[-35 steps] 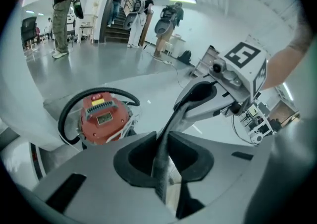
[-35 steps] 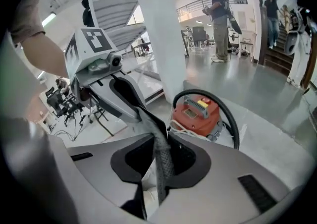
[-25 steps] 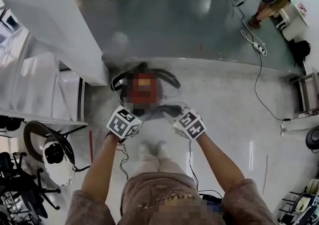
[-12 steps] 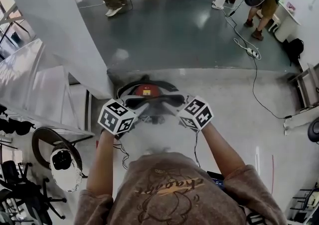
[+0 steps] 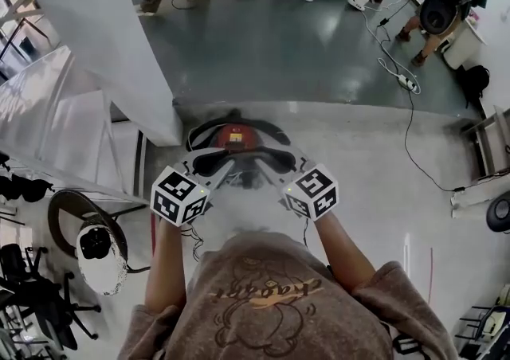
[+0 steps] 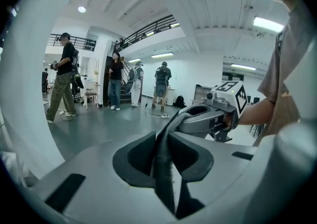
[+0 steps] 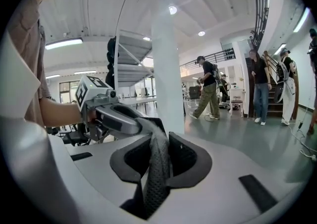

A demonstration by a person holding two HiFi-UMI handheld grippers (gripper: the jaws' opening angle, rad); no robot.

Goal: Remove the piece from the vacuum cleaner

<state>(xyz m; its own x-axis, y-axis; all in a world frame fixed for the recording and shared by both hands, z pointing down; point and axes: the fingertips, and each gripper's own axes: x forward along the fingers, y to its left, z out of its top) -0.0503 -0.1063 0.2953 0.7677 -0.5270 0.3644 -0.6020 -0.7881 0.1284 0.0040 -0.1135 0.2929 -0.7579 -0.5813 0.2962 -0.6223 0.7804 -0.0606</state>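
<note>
The vacuum cleaner (image 5: pixel 234 136), round with a red top, lies on the floor below my hands. A dark mesh piece (image 5: pixel 243 162) hangs stretched between both grippers, above the cleaner. My left gripper (image 5: pixel 209 170) is shut on its left end, and the strip (image 6: pixel 162 156) runs up between the pads. My right gripper (image 5: pixel 276 167) is shut on the other end (image 7: pixel 157 161); its jaws have just been opening a little, with the mesh still pinched between them. Each gripper view shows the other gripper: the right gripper (image 6: pixel 210 118) and the left gripper (image 7: pixel 115 117).
A white pillar (image 5: pixel 96 24) and stair panels (image 5: pixel 56 127) stand at the left. Black chairs (image 5: pixel 32 303) and a round white device (image 5: pixel 97 248) sit at the lower left. Cables (image 5: pixel 410 111) cross the floor on the right. Several people stand at the far end.
Both grippers have risen from low by the vacuum cleaner to well above it, carrying the dark piece up between them.
</note>
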